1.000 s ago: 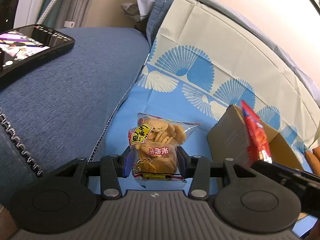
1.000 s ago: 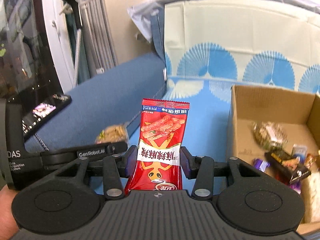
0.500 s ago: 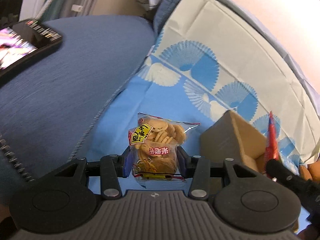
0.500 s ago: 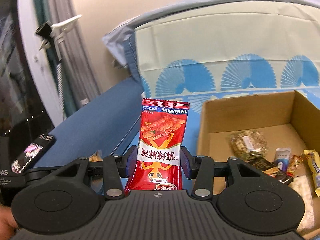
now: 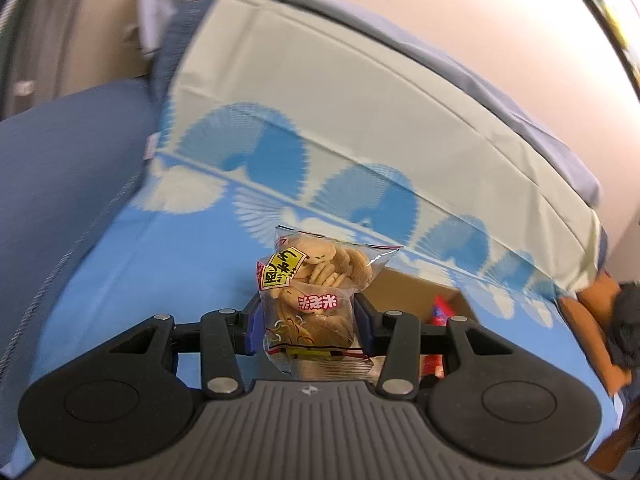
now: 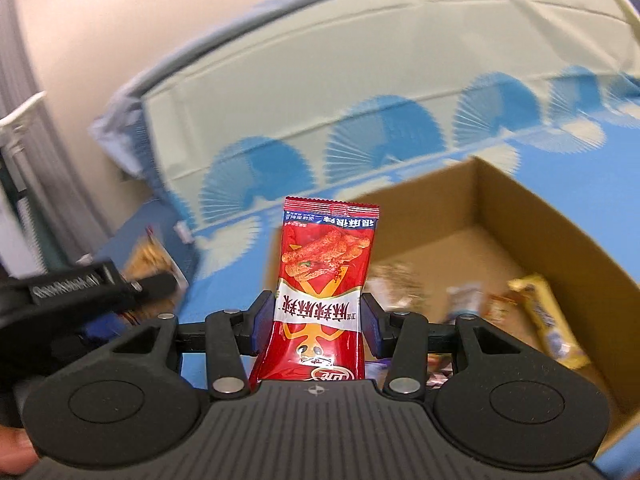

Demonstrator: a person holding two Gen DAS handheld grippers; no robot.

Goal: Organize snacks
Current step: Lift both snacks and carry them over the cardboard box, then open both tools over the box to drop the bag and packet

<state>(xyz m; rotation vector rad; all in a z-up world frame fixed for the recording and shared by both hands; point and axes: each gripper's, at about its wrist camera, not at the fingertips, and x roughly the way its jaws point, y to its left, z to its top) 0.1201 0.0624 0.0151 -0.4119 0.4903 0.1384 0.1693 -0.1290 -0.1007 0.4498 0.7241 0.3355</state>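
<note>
My left gripper (image 5: pixel 306 326) is shut on a clear bag of round biscuits (image 5: pixel 316 280) and holds it upright above the blue cloth, just left of the cardboard box (image 5: pixel 408 286). My right gripper (image 6: pixel 314 322) is shut on a red snack packet (image 6: pixel 322 276) and holds it upright at the left front of the open cardboard box (image 6: pixel 516 208). Several wrapped snacks, among them a yellow bar (image 6: pixel 546 320), lie in the box. The left gripper with its biscuit bag (image 6: pixel 150 256) shows at the left of the right wrist view. A red packet (image 5: pixel 442 310) shows behind the left gripper.
A blue and pale cloth with fan patterns (image 5: pixel 320 152) covers the surface and the upright cushion behind. A dark blue sofa arm (image 5: pixel 60 160) lies to the left. An orange and dark object (image 5: pixel 612 320) sits at the far right.
Both grippers have swung to the right toward the box with their packets still held. The phone on the sofa arm has left both views, and more of the box's inside shows.
</note>
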